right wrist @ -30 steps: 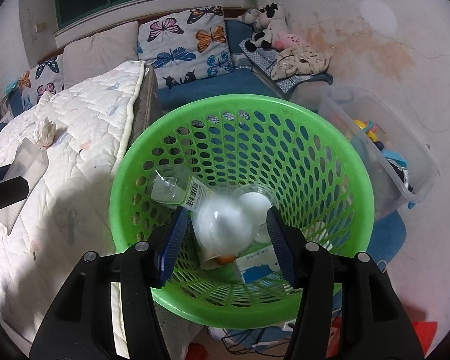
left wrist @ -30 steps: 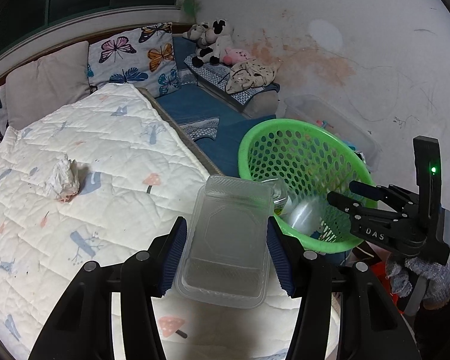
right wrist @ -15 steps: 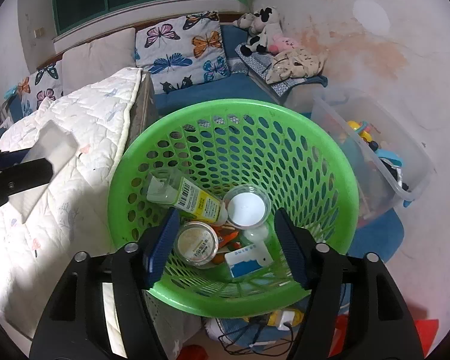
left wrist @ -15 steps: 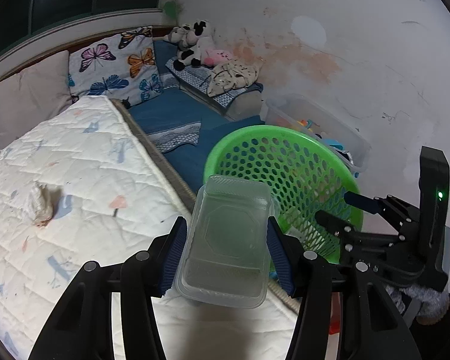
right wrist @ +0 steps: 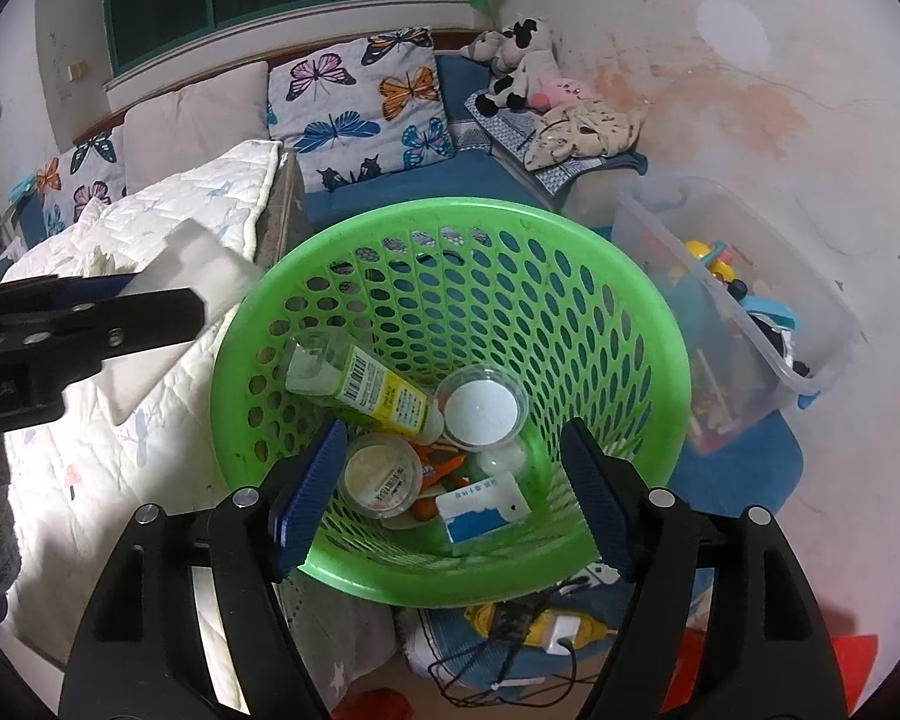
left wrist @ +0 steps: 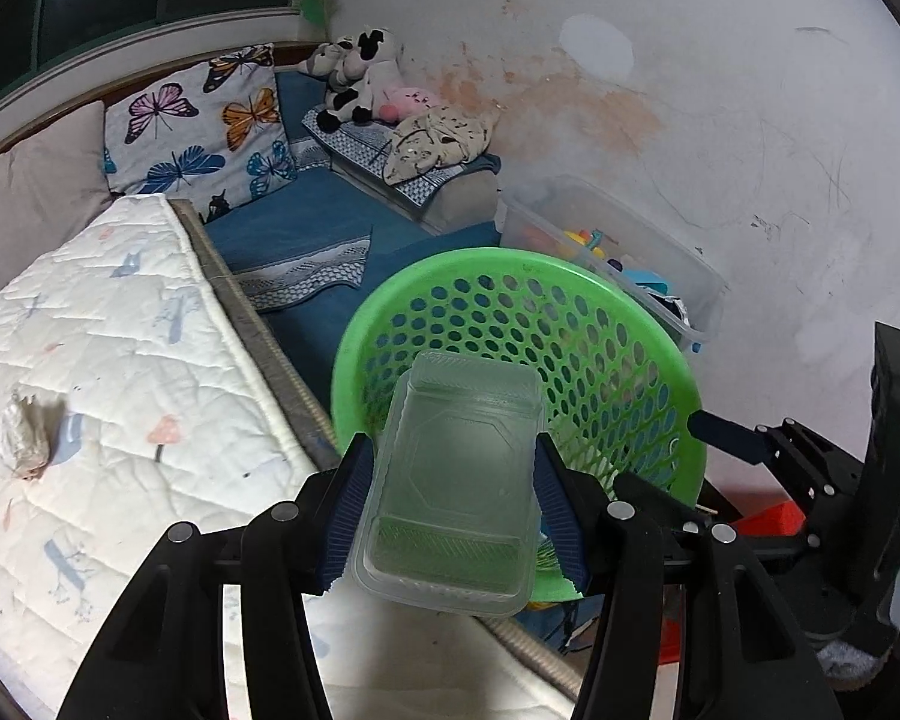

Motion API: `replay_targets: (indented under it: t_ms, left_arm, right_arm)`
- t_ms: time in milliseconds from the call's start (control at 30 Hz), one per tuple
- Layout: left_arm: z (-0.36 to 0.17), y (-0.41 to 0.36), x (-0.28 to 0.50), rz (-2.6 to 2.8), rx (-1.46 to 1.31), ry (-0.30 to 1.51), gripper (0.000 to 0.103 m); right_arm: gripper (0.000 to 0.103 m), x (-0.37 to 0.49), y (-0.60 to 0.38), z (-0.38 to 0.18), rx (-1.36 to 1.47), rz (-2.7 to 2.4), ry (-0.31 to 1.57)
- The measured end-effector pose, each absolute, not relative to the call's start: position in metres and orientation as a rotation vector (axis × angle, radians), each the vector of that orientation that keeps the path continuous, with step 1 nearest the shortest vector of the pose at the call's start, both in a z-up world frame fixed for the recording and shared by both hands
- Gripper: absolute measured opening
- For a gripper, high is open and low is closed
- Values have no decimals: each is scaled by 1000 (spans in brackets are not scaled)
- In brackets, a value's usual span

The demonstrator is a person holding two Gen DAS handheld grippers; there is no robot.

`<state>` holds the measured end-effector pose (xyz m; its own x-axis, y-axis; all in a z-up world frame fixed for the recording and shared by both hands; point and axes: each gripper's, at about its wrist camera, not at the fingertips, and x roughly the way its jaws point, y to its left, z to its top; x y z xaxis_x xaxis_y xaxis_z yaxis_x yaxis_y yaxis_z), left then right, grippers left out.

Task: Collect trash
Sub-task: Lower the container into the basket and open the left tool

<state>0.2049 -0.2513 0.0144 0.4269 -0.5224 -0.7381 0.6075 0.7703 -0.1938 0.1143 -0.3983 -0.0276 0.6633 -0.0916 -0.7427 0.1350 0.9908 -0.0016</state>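
Above the near rim of the green basket [left wrist: 660, 354], the left gripper [left wrist: 453, 504] clamps a clear plastic container [left wrist: 459, 480] between its jaws; the right gripper [right wrist: 453, 495], jaws opening and empty, hangs over the basket.

Your clear tray [left wrist: 459, 483] hides the green basket's [left wrist: 660, 360] floor; beside the basket, the storage bin's [right wrist: 810, 276] contents blur together.

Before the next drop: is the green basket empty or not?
Not empty: the basket holds a bottle, cups and a carton.
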Motion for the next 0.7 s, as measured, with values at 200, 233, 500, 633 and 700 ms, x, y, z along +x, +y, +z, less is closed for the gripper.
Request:
replay_targets:
  t_ms: [200, 233, 500, 633, 700]
  left_arm:
    - [8, -266, 208, -715, 111, 902, 53]
    - [6, -268, 209, -716, 112, 908, 53]
    - [-6, -284, 216, -721, 114, 941, 53]
    - [-10, -290, 217, -723, 116, 952, 53]
    - [-12, -292, 218, -726, 110, 963, 53]
  right_arm:
    - [75, 111, -402, -27, 57, -133, 835]
    - [75, 111, -403, -27, 58, -135, 835]
    - [76, 108, -406, -27, 60, -134, 836]
    - [76, 104, -410, -28, 64, -137, 833]
    - [76, 102, -410, -29, 62, -139, 833]
